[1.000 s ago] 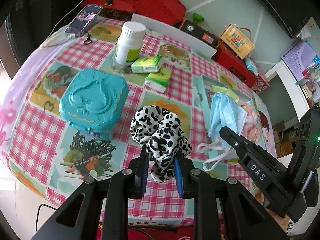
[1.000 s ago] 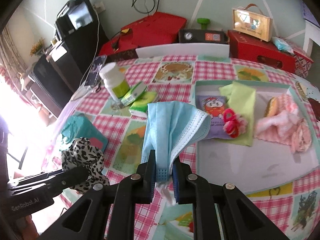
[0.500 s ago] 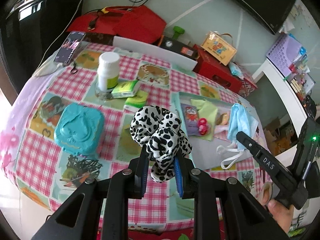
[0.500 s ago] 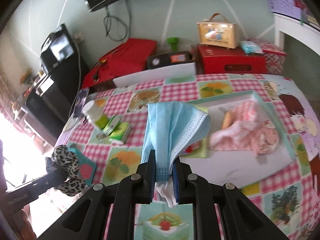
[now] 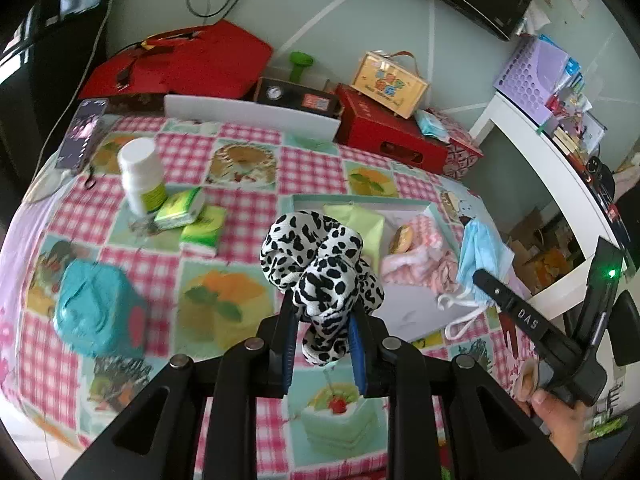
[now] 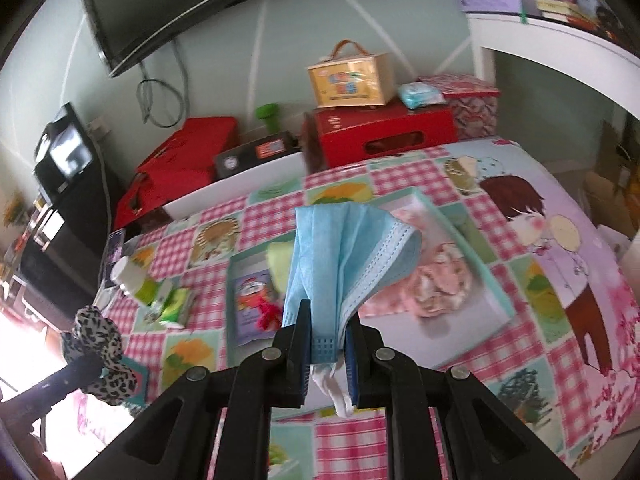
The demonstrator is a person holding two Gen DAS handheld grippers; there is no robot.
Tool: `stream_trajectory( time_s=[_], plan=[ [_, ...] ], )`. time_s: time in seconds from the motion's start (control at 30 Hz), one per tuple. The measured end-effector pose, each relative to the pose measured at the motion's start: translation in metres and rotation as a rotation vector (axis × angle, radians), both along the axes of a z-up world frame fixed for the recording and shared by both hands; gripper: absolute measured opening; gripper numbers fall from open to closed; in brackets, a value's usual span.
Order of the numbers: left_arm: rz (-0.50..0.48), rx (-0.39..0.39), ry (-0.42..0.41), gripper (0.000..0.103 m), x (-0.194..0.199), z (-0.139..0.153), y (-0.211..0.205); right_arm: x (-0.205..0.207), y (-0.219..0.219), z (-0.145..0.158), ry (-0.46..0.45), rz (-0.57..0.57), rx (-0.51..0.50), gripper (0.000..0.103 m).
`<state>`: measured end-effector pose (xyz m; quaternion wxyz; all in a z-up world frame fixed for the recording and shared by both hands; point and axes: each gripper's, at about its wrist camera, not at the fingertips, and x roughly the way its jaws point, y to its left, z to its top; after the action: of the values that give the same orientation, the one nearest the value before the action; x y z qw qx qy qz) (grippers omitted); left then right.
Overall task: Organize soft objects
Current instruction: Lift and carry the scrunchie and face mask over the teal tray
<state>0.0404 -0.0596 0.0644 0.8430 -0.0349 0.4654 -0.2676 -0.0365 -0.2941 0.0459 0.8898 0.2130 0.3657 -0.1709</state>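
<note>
My left gripper point(image 5: 322, 320) is shut on a black-and-white spotted scrunchie point(image 5: 320, 272), held up above the checked tablecloth just left of the tray. The white tray point(image 5: 408, 312) with its teal rim holds a green cloth point(image 5: 360, 224), a pink cloth point(image 5: 424, 256) and a small printed packet point(image 6: 250, 300). My right gripper point(image 6: 326, 332) is shut on a folded blue face mask point(image 6: 344, 264) above the tray point(image 6: 460, 320), ear loops dangling below. In the left wrist view the right gripper point(image 5: 486, 280) and the mask point(image 5: 478, 252) hang over the tray's right edge. The scrunchie point(image 6: 96, 344) shows far left in the right wrist view.
A white bottle point(image 5: 140, 176), green tissue packs point(image 5: 180, 210), a teal case point(image 5: 96, 308) and a phone point(image 5: 82, 132) lie on the table's left half. Red boxes point(image 5: 388, 132) and a yellow case point(image 5: 388, 84) stand behind the table. A white shelf point(image 5: 540, 168) rises at right.
Both grippers have risen and travelled rightward across the table, each keeping its grip. The tray now sits nearer under both; the teal case has slid off to the left.
</note>
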Motion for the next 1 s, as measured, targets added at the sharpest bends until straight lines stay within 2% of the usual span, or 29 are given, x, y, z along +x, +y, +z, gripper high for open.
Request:
stream_trajectory(
  time_s=[0.23, 0.53, 0.77, 1.0],
  plan=[
    [-0.067, -0.001, 0.009, 0.024, 0.013, -0.011, -0.039, -0.003, -0.029, -0.013, 0.02, -0.066, 0.018, 0.015],
    [-0.157, 0.032, 0.084, 0.024, 0.021, -0.045, -0.085, 0.012, -0.04, -0.035, 0.061, -0.073, 0.043, 0.015],
    [-0.178, 0.036, 0.127, 0.024, 0.03, -0.067, -0.108, 0.022, -0.044, -0.046, 0.071, -0.079, 0.063, 0.015],
    [-0.157, 0.029, 0.181, 0.024, 0.041, -0.089, -0.118, 0.032, -0.053, -0.053, 0.086, -0.089, 0.072, 0.015]
  ],
)
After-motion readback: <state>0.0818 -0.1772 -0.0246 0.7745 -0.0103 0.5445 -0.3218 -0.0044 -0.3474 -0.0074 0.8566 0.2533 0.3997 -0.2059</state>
